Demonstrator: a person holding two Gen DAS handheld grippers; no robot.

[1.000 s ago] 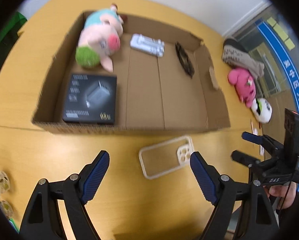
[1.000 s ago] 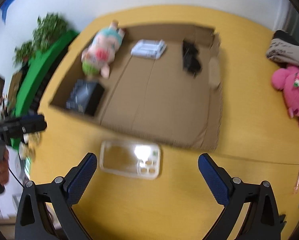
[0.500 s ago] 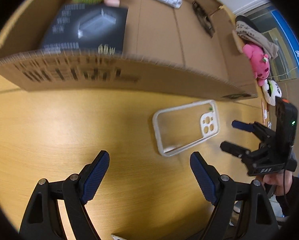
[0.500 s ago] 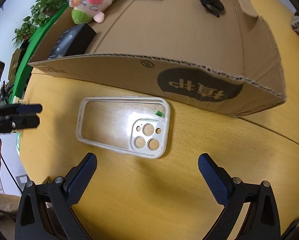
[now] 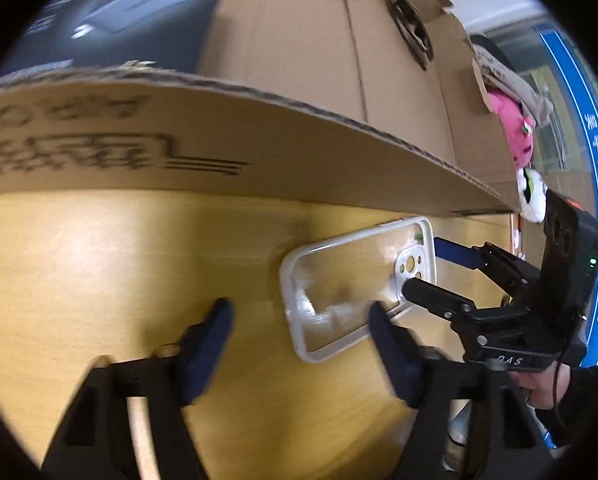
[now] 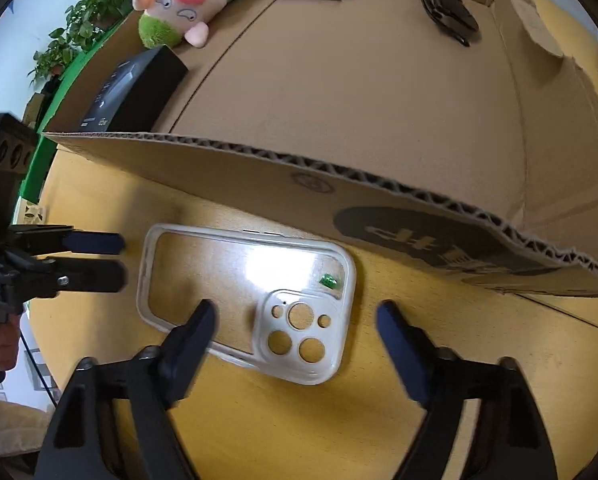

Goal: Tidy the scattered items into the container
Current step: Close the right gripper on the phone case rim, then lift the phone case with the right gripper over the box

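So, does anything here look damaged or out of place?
Yes. The cardboard box has a torn, ragged right wall, with a piece missing near its far corner. The clear phone case lies on the table outside the box, just before its front wall, not yet tidied away.

Looks like an office here. There's a glass partition (image 5: 555, 92) with a blue Chinese-lettered band (image 5: 597, 184). Potted plants (image 6: 85, 12) too.

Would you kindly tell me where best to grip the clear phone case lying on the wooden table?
The clear phone case lies flat, hollow side up. Probably best from above, across its narrow width near the camera-hole end: the right gripper already straddles it, jaws open over the long rims.
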